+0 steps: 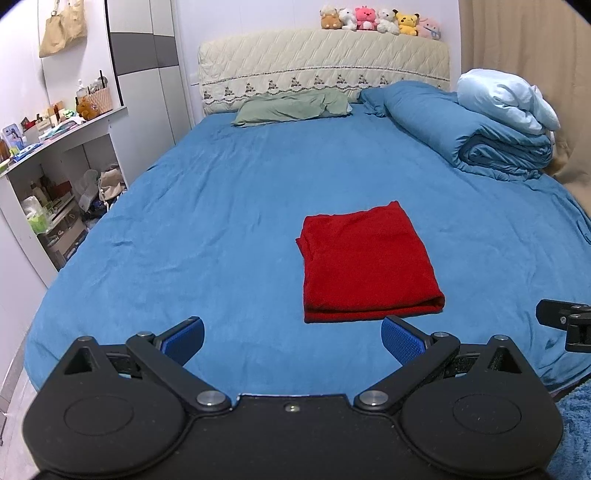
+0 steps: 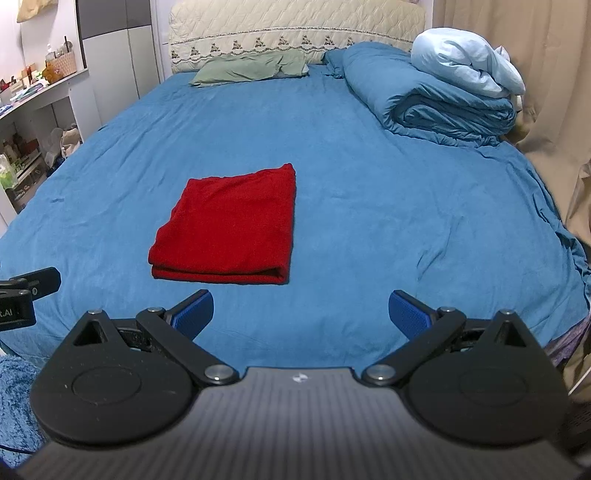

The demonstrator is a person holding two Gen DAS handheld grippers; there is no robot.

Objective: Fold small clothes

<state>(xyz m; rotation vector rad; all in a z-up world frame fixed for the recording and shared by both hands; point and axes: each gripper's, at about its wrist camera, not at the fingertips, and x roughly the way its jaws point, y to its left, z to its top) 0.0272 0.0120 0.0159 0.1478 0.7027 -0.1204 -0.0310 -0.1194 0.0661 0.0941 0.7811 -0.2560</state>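
The fingers (image 1: pixel 186 338) of the left gripper (image 1: pixel 291 339) are spread wide apart, and nothing is held between their blue pads. The fingers (image 2: pixel 195 312) of the right gripper (image 2: pixel 301 314) are spread wide in the same way, and nothing is held there either. Both grippers are kept above the near edge of the bed (image 1: pixel 221 206), apart from the cloth. In the left wrist view, a black part of the right gripper is seen at the right edge of the picture; in the right wrist view, a black part of the left gripper is seen at the left edge.

Just beyond the fingertips, the red garment (image 1: pixel 365 264) is laid flat on the blue sheet (image 2: pixel 369 206). It is folded into a neat rectangle, and its doubled edge is turned toward the grippers. It is placed in the near half of the bed, a little to the right of the left gripper and a little to the left of the right gripper.

Farther away, a green pillow (image 1: pixel 291 109) is seen against the quilted headboard (image 1: pixel 321 62), and a rolled blue duvet (image 2: pixel 436 99) is placed at the far right corner, with a pale blue bundle (image 2: pixel 465 62) on top of it. A row of plush toys (image 1: pixel 380 20) is set on the headboard. A cluttered shelf (image 1: pixel 62 133) is found at the left wall.
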